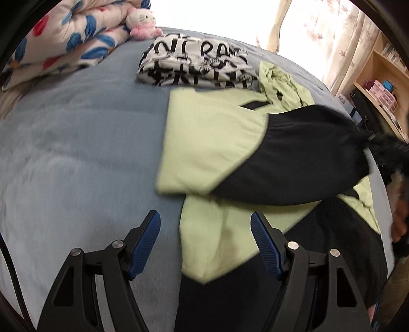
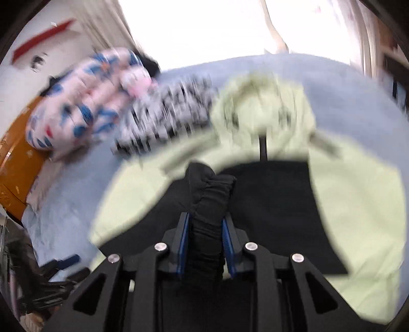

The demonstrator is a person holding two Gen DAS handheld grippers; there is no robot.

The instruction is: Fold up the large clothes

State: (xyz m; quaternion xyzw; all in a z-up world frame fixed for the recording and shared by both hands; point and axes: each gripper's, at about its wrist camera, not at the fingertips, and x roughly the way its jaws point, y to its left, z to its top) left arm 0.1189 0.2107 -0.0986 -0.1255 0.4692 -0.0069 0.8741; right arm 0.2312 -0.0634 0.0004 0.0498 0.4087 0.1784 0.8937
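Note:
A light green and black hooded jacket (image 1: 212, 138) lies on the blue bed cover (image 1: 76, 153); it also shows in the right wrist view (image 2: 358, 217), blurred. My left gripper (image 1: 205, 221) is open and empty, low over the jacket's near green fold. My right gripper (image 2: 205, 222) is shut on the jacket's black sleeve cuff (image 2: 209, 194) and holds it over the jacket's black front. In the left wrist view the black sleeve (image 1: 294, 163) stretches across the jacket toward the right gripper (image 1: 388, 153) at the right edge.
A folded black-and-white printed garment (image 1: 196, 63) lies behind the jacket. A floral quilt (image 1: 66, 38) and a pink plush toy (image 1: 143, 23) sit at the bed's head. Wooden shelves (image 1: 381, 84) stand to the right, curtains (image 1: 319, 30) behind.

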